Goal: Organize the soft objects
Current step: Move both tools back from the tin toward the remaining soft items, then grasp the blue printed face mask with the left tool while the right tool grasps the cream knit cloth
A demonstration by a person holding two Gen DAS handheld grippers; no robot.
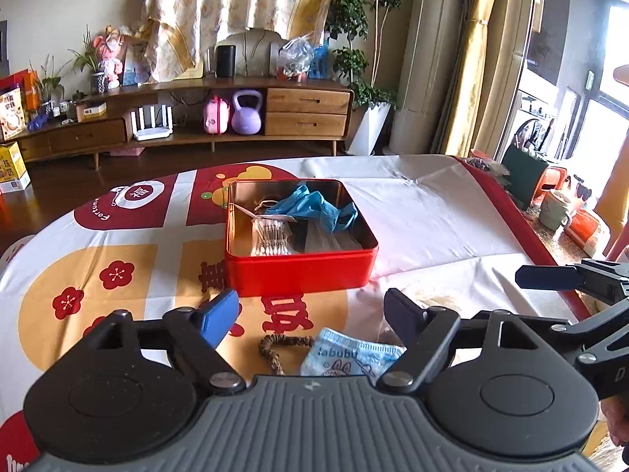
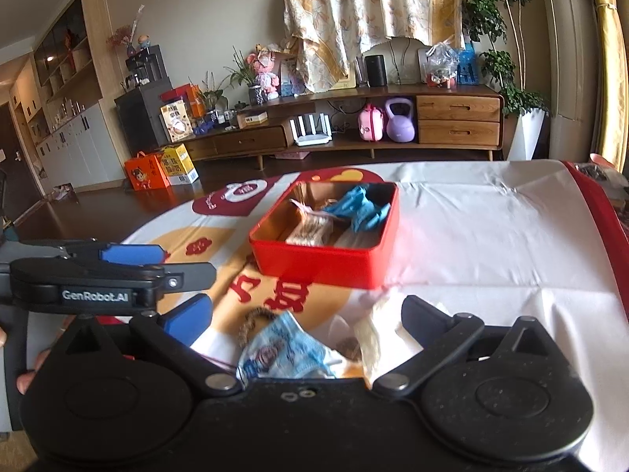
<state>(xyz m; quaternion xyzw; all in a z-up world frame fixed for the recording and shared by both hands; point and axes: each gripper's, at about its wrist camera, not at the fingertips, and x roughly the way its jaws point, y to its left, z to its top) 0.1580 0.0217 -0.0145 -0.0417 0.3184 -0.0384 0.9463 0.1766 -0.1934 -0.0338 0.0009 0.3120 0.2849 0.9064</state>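
Note:
An open red tin stands on the patterned tablecloth and holds blue gloves, a pack of cotton swabs and a white packet. In front of it lie a blue printed face mask and a brown braided hair tie. My left gripper is open and empty, just above the mask and hair tie. My right gripper is open and empty, over the mask, the hair tie and a whitish soft piece. The tin shows in the right wrist view too.
The table's red right edge borders a mug and clutter. A wooden TV console stands across the room. Each gripper shows in the other's view, the right one beside my left, the left one beside my right.

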